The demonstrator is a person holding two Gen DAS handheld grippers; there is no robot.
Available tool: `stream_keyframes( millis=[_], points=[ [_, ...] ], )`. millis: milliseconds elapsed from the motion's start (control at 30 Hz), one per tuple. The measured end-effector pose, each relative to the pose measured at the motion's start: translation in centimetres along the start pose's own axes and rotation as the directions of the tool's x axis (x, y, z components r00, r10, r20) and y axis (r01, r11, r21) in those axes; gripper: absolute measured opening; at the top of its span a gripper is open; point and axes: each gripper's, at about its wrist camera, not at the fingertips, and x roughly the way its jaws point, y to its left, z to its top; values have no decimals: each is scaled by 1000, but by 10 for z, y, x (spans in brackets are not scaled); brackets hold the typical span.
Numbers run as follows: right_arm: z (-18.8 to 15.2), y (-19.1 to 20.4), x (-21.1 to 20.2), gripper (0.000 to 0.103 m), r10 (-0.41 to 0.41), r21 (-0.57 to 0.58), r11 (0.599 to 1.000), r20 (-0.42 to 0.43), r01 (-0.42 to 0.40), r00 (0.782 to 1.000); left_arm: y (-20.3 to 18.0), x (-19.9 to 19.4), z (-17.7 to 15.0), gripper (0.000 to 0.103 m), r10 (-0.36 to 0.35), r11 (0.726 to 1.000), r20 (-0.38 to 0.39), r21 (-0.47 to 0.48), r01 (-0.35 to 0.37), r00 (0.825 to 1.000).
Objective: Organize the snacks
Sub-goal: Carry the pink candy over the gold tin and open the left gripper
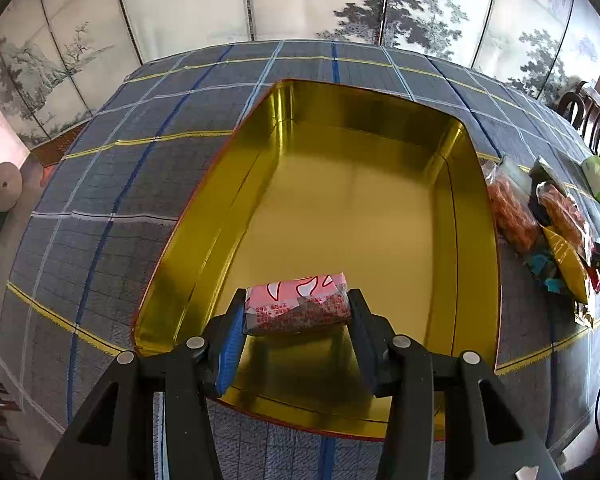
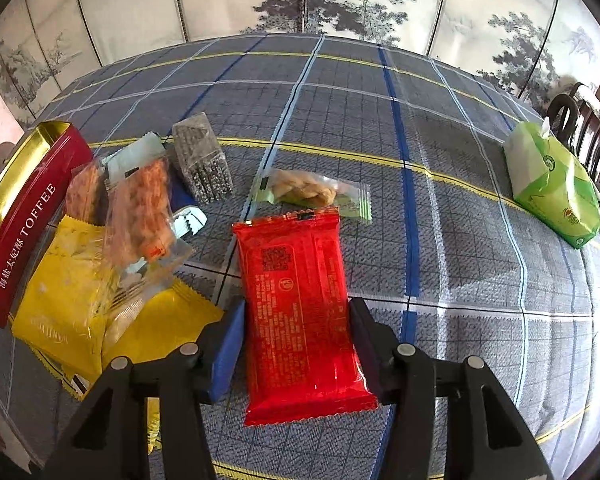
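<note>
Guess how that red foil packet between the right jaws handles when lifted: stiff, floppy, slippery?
The red foil packet lies flat with glossy, wrinkled film, so it is probably slick and may slide between the right gripper pads. It looks thin and long, so likely light, with the ends drooping if gripped mid-length.

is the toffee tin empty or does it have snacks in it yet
Empty: the tin's gold floor is bare; the pink packet is held above it in the left gripper.

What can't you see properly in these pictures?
- Left view: the bottom of the pink snack, hidden by itself and the left claw holding it.
- Left view: the small print on the pink snack, too tiny.
- Right view: most of the red tin, cut off by the left edge.
- Right view: the yellow packets, partly covered by clear packets.
</note>
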Motion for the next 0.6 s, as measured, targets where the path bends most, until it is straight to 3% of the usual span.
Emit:
stream_keyframes(
  millis=[200, 600],
  points=[
    [5, -1, 2, 54, 9, -14, 1000, -13, -9, 1000, -1, 4, -2, 44, -5, 1000, -13, 7, 5, 1000],
    [-3, 9, -3, 45, -60, 22, 998, 34, 59, 998, -4, 3, -5, 46, -1, 1000, -12, 1, 1, 1000]
  ],
)
